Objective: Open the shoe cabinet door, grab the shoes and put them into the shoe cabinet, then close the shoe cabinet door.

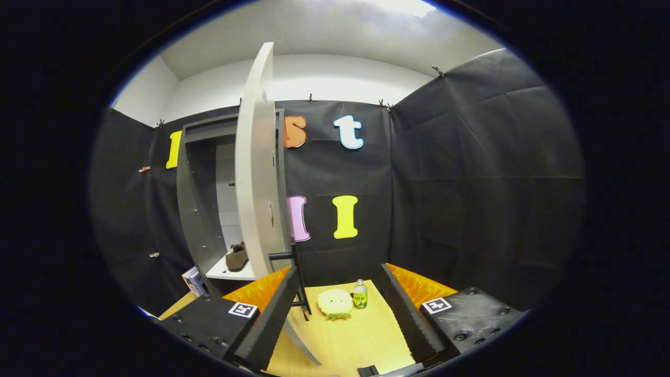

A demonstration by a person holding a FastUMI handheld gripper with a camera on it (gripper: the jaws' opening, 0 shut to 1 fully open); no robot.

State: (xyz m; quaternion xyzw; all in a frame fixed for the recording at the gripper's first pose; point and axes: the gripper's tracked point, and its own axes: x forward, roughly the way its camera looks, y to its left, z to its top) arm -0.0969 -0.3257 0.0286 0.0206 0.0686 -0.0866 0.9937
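A grey shoe cabinet [196, 209] stands against the booth wall beyond my left finger. Its pale door [256, 173] is swung wide open, edge-on toward me, with its lower edge reaching down between my fingers close to the left one. A brown shoe [236, 257] lies on the white shelf [230, 272] inside the cabinet. My gripper [337, 314] is open, nothing between its pads; the black door handle [298, 280] sits just by my left fingertip [285, 293].
On the wooden table [361, 340] ahead of my fingers lie a pale yellow round cushion-like thing [335, 303] and a small green-labelled bottle [359, 294]. A box [194, 281] leans by the cabinet's foot on the left. Black cloth walls close the booth.
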